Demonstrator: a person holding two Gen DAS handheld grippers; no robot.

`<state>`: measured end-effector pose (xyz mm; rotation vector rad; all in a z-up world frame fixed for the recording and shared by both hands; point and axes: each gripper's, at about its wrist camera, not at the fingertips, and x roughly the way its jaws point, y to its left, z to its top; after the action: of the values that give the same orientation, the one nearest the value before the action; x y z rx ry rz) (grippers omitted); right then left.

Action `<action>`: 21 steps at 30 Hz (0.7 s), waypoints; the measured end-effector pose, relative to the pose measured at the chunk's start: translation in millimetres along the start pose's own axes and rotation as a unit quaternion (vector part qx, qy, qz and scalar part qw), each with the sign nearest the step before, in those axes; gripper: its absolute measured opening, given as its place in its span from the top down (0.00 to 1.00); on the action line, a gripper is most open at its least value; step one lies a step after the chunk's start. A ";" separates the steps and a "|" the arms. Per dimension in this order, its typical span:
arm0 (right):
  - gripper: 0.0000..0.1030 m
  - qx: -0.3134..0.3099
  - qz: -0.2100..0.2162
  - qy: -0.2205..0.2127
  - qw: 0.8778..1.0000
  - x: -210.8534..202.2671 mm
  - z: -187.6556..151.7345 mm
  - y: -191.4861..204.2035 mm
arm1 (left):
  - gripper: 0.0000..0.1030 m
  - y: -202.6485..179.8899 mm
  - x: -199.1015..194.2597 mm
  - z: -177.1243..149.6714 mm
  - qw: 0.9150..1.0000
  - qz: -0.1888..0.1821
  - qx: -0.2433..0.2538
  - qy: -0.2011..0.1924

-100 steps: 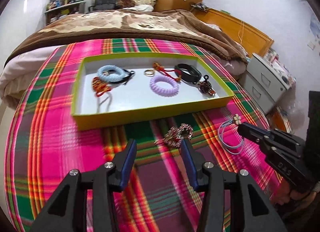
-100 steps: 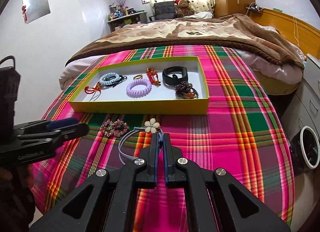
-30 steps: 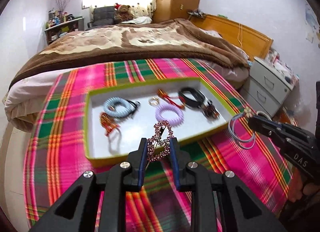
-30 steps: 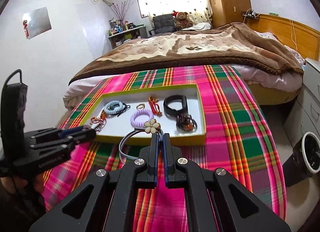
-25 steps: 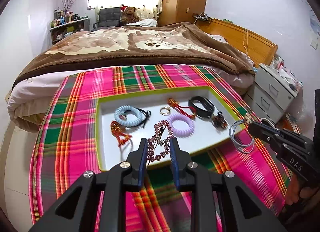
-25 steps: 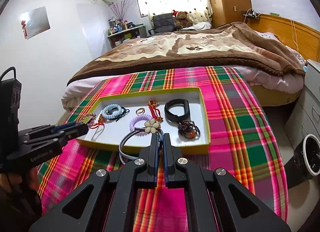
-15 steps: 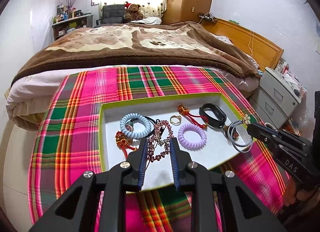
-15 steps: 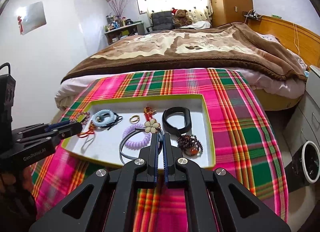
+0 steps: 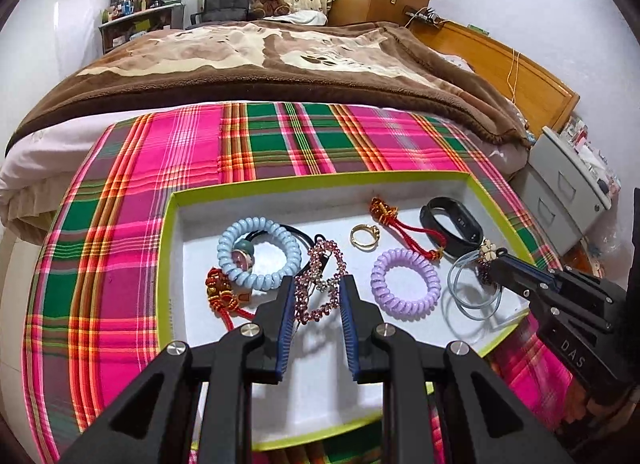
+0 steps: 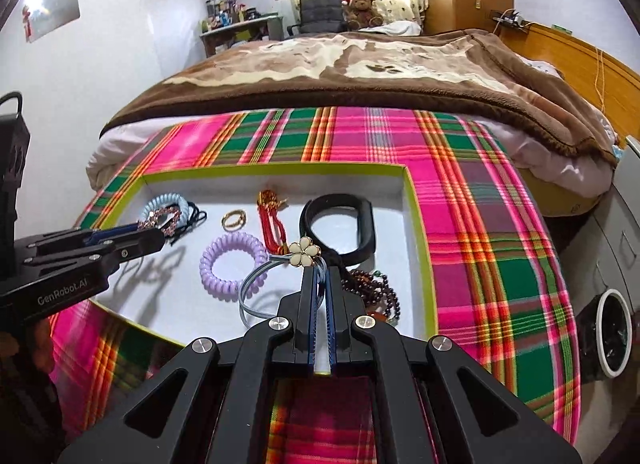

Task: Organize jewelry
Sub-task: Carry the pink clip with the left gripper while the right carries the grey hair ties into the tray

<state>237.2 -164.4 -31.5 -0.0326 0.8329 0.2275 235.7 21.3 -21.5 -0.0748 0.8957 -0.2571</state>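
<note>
A lime-rimmed white tray (image 9: 320,180) (image 10: 416,224) lies on the plaid cloth. My left gripper (image 9: 318,288) is shut on a pink beaded bracelet (image 9: 320,284), held above the tray's middle; the gripper also shows in the right wrist view (image 10: 154,234). My right gripper (image 10: 320,276) is shut on a pale blue hair tie with a cream flower (image 10: 305,252), held over the tray's right part; the gripper also shows in the left wrist view (image 9: 496,264). In the tray lie a blue coil tie (image 9: 258,254), a purple coil tie (image 9: 404,284), a gold ring (image 9: 364,236), red knotted cords (image 9: 400,228), a black band (image 9: 450,224) and dark beads (image 10: 376,292).
The plaid cloth (image 9: 120,224) covers the bed's foot, with a brown blanket (image 9: 260,64) beyond. A grey drawer unit (image 9: 568,192) stands to the right and a round bin (image 10: 612,336) sits on the floor.
Both grippers have picked their pieces up off the cloth and carried them forward over the tray. The tray now fills more of both views.
</note>
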 end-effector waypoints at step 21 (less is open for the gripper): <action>0.96 -0.026 -0.015 0.036 0.999 15.6 -5.7 4.7 | 0.77 -3.0 13.3 -4.5 1.000 -0.006 0.001 0.024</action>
<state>242.2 -157.6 -46.6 -0.1027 0.8976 0.2211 239.6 15.2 -33.9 -0.0723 0.9424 -0.2721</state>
